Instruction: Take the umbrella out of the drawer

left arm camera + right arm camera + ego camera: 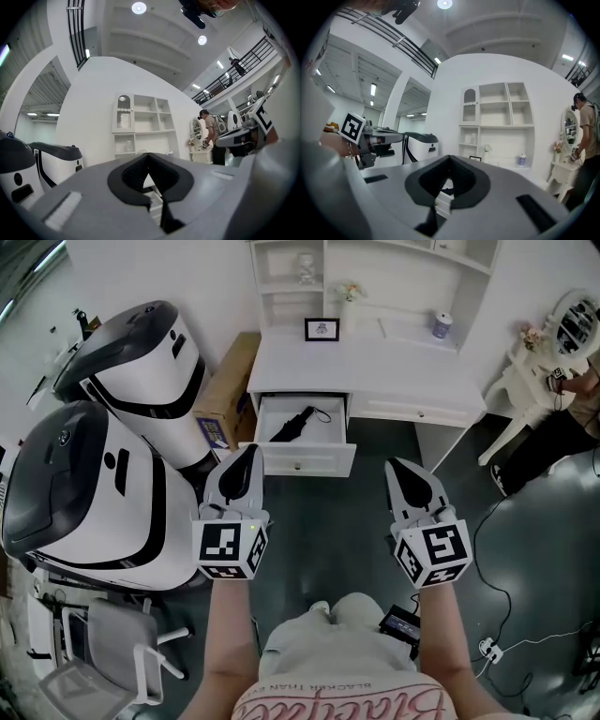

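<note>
black folded umbrella (292,426) — flat and diagonal inside the open white drawer (305,462)

A white counter (394,376) stands against the wall, its left drawer (305,463) pulled open over the dark floor (356,521). Directly on the drawer's bottom lies a folded black umbrella (292,426), slanting from front left to back right, with a thin strap loop at its back end. On the counter top just behind the drawer stands a small picture frame (322,329). Well to the right of the drawer, at the back of the top, is a small bluish cup (442,325). On the floor just left of the drawer a cardboard box (225,390) stands beside the counter — and farther left, two large white-and-black machines (141,362). Far to the drawer's right stands a small white side table (520,381).
</note>
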{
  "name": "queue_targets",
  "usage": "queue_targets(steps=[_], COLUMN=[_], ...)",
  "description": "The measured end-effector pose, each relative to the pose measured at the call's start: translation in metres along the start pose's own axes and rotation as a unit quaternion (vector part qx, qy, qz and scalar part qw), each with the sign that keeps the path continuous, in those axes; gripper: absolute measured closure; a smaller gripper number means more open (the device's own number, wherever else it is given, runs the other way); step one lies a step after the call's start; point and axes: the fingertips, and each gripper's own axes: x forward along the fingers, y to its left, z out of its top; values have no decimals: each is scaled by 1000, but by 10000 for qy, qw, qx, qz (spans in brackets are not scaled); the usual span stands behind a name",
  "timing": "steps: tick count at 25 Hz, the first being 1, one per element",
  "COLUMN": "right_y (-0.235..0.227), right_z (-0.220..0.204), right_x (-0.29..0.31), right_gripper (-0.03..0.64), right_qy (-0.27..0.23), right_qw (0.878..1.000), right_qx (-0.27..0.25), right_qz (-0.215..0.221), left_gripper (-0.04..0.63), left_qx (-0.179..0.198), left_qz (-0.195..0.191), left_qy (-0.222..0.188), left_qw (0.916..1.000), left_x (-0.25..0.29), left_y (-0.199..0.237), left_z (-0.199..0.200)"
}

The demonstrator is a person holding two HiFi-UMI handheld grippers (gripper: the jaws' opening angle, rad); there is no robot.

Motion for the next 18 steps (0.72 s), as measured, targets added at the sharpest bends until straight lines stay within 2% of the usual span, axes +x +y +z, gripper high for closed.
queue_targets(steps=[9, 18], right_y=[-6, -28], right_z=[-7, -19], right_x=[27, 74], right_gripper=[611, 611], right_qy=[90, 116], right_qw=[10000, 9999], right_qx=[18, 106], right_qz=[-22, -16], left_gripper=[586, 586], left_qx=[-35, -15], left_qz=[51, 122], left_qy=[46, 146], left_qw=[10000, 9998], left_x=[19, 60], left_y=[20, 43], left_z=[-11, -29])
